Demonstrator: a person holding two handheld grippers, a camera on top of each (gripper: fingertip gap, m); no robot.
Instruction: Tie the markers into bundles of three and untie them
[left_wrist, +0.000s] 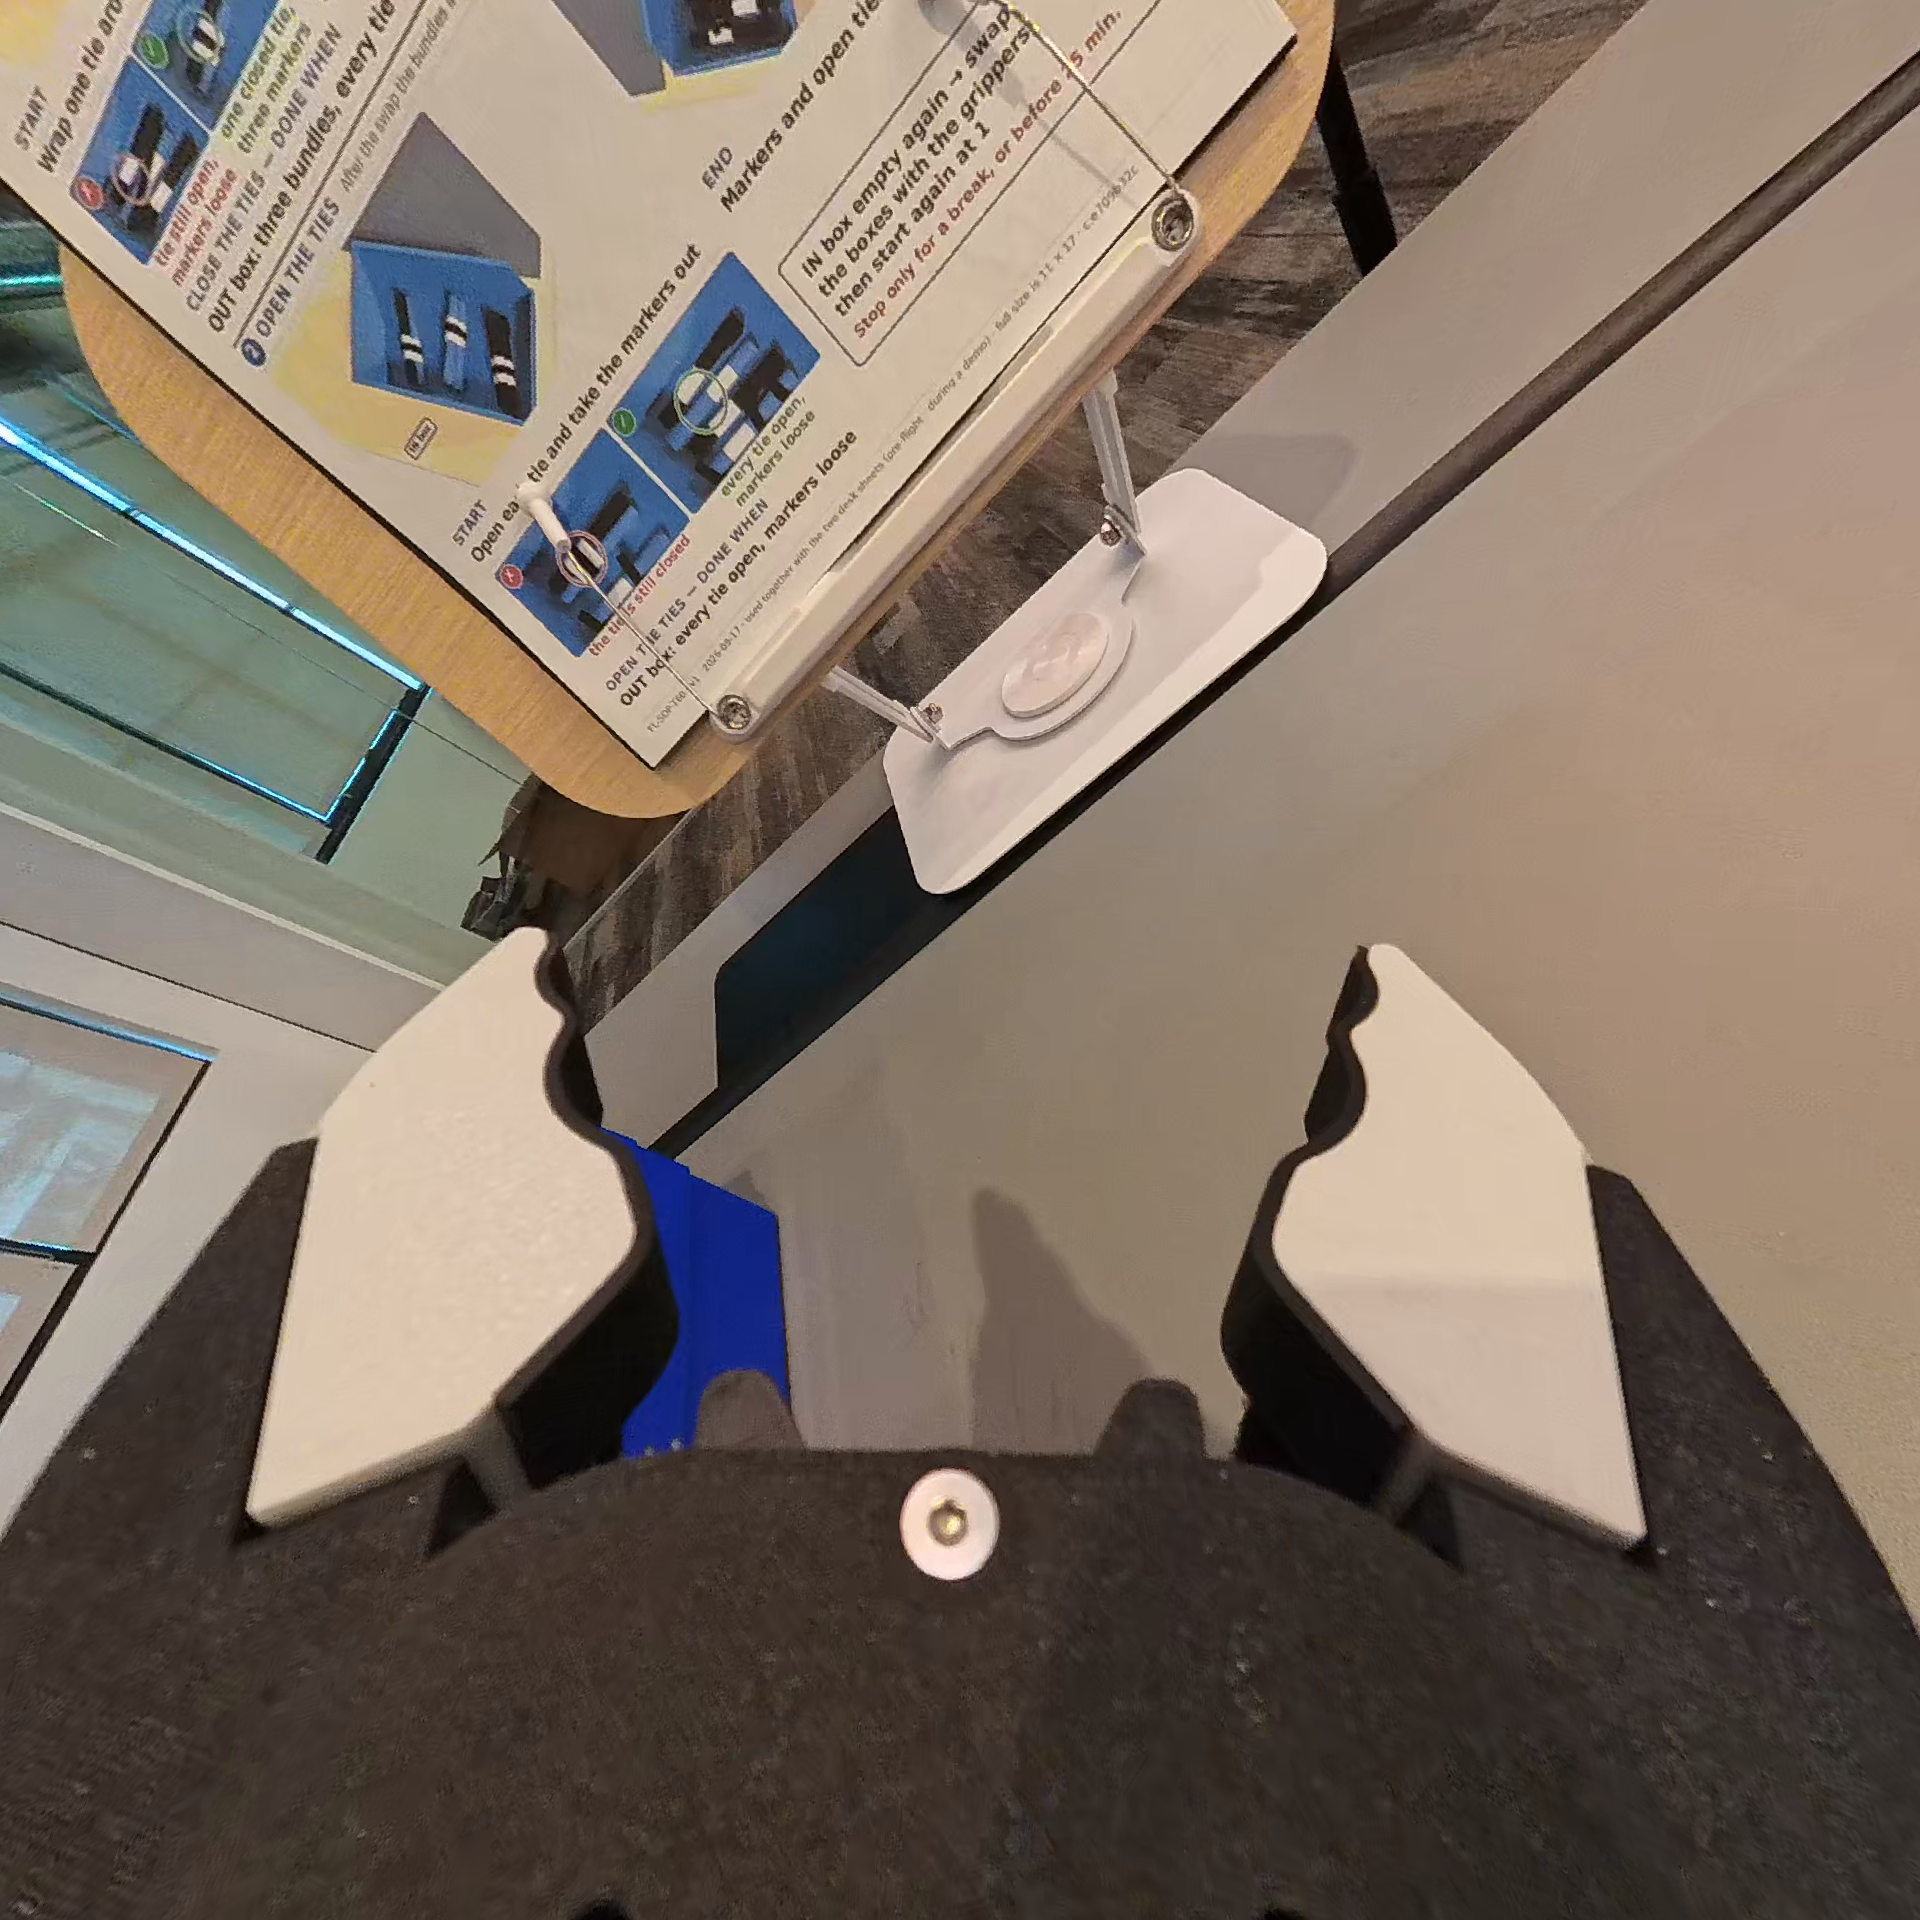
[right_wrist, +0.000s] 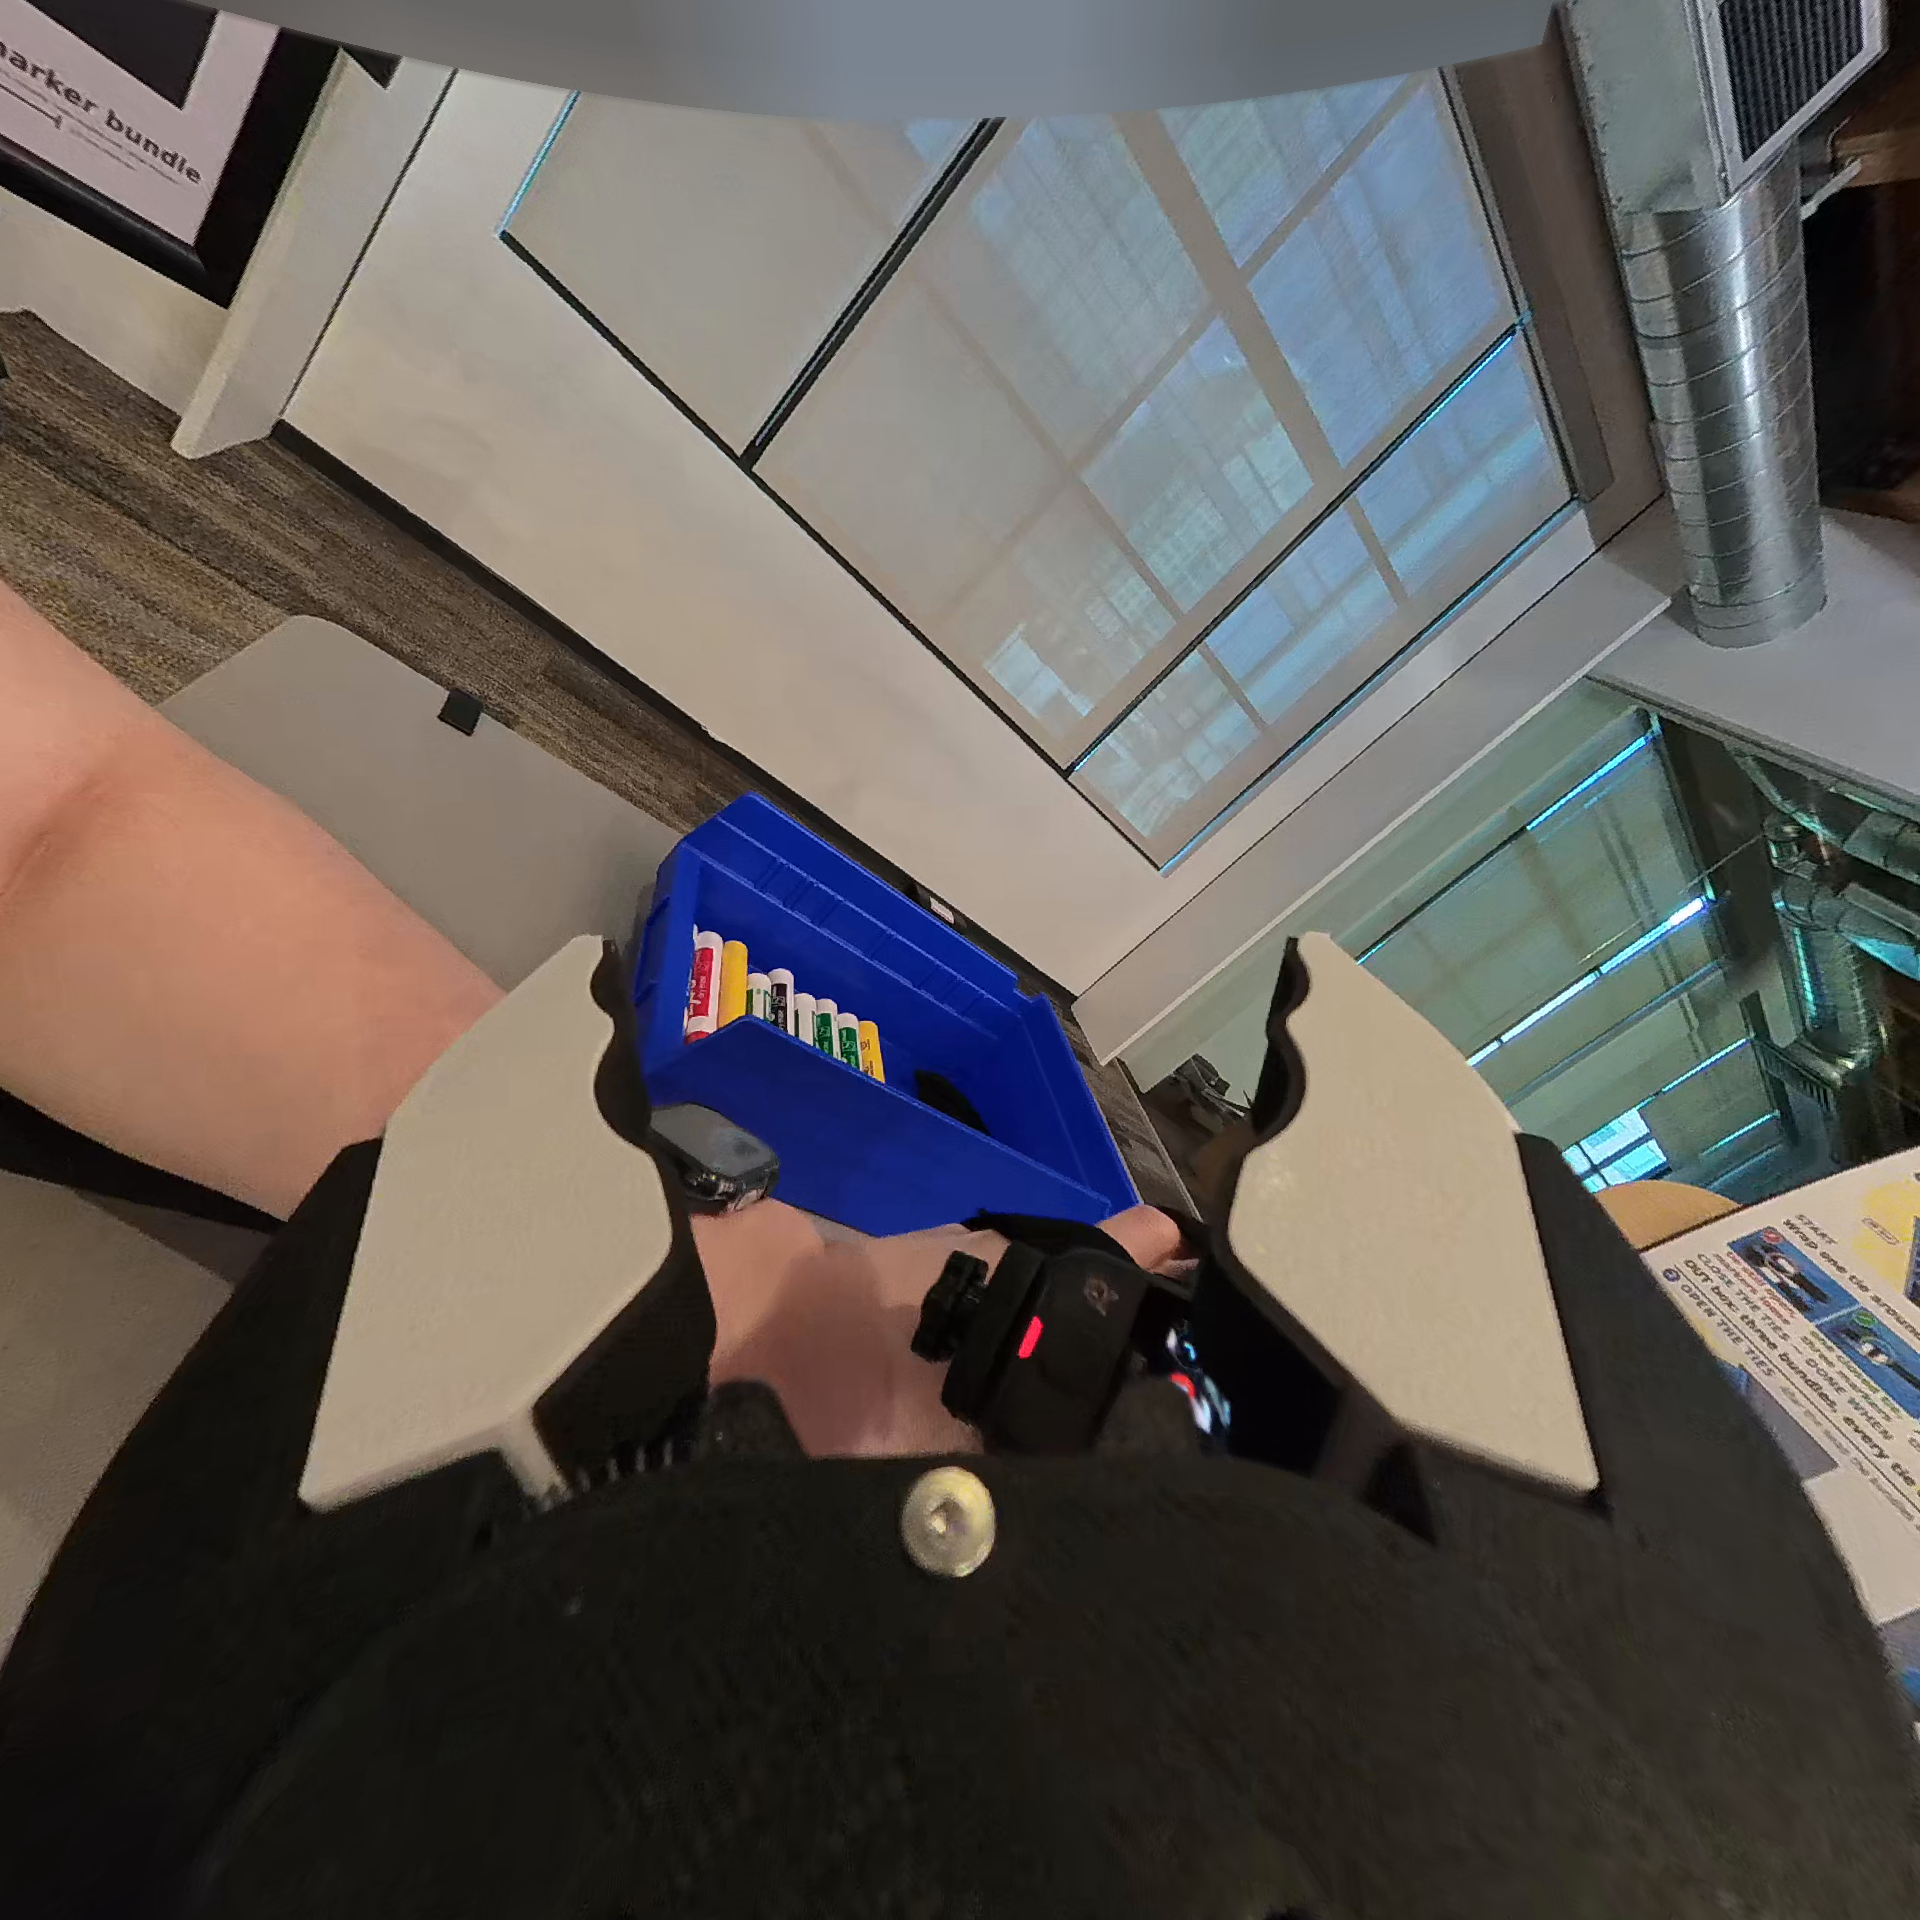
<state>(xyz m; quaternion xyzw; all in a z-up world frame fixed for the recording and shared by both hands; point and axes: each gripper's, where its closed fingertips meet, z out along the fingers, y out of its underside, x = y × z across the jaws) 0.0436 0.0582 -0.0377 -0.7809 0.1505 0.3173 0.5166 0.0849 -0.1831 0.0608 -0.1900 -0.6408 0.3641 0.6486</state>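
Markers (right_wrist: 781, 1004) lay loose in blue bin (right_wrist: 935, 1143) ahead of right claw (right_wrist: 945, 1049) | both claws spread, empty | left claw (left_wrist: 956, 1049) over bare counter (left_wrist: 1558, 831), likely pre-reach

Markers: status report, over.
Both hand-held grippers, left and right, open, empty. Markers loose in blue bin. Person's hand between right gripper and bin.

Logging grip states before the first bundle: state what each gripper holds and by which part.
Nothing is held. The left gripper and right gripper both stand open and empty; the markers lie untouched in the blue bin.
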